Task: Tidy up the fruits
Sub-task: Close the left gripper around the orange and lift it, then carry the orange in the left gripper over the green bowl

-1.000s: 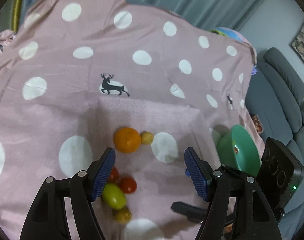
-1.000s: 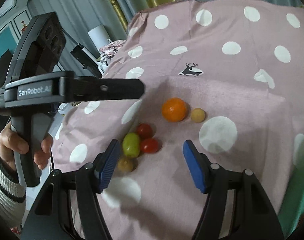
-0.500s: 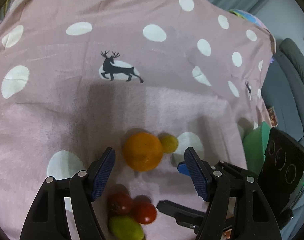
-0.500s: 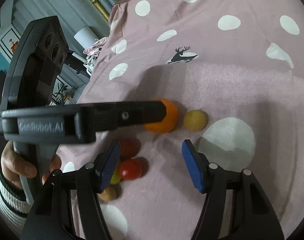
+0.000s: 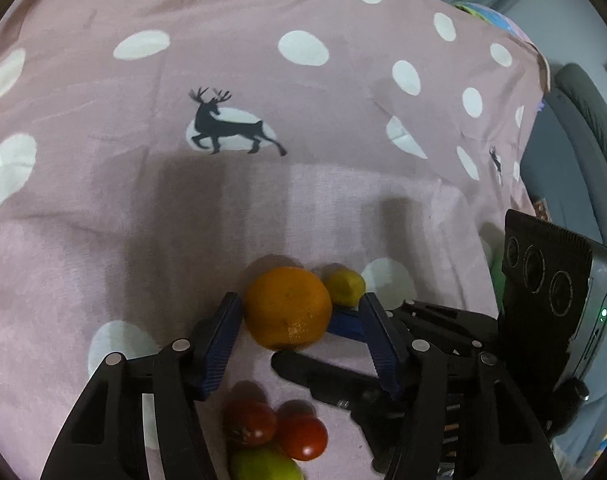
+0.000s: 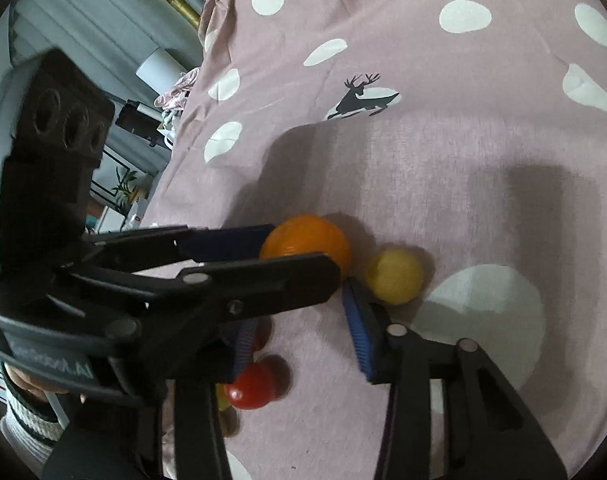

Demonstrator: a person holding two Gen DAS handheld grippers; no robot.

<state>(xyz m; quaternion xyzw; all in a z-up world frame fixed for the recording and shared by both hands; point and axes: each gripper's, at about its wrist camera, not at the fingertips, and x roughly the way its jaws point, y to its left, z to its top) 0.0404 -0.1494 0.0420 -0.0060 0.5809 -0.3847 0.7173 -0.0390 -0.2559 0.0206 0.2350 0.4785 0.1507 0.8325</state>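
Observation:
An orange point(image 5: 288, 307) lies on the pink spotted cloth point(image 5: 263, 208), between the pads of my open left gripper point(image 5: 297, 312); its left pad is at the fruit's side. A small yellow fruit point(image 5: 345, 288) touches the orange's right. Two red tomatoes point(image 5: 277, 428) and a green fruit point(image 5: 263, 466) lie under the left gripper. In the right wrist view the orange point(image 6: 309, 242) and yellow fruit point(image 6: 395, 276) sit just ahead of my open right gripper point(image 6: 299, 320). The left gripper crosses over its left finger, above a red tomato point(image 6: 249, 386).
The right gripper's body point(image 5: 551, 300) stands at the right of the left wrist view, hiding a green bowl point(image 5: 497, 276). A grey sofa point(image 5: 583, 140) is beyond the table's right edge. Shelves and clutter point(image 6: 143, 120) lie past the left edge.
Both grippers have moved forward and down toward the fruit. The left gripper now straddles the orange and its jaws have narrowed. The right gripper's tip has come up beside the orange and yellow fruit.

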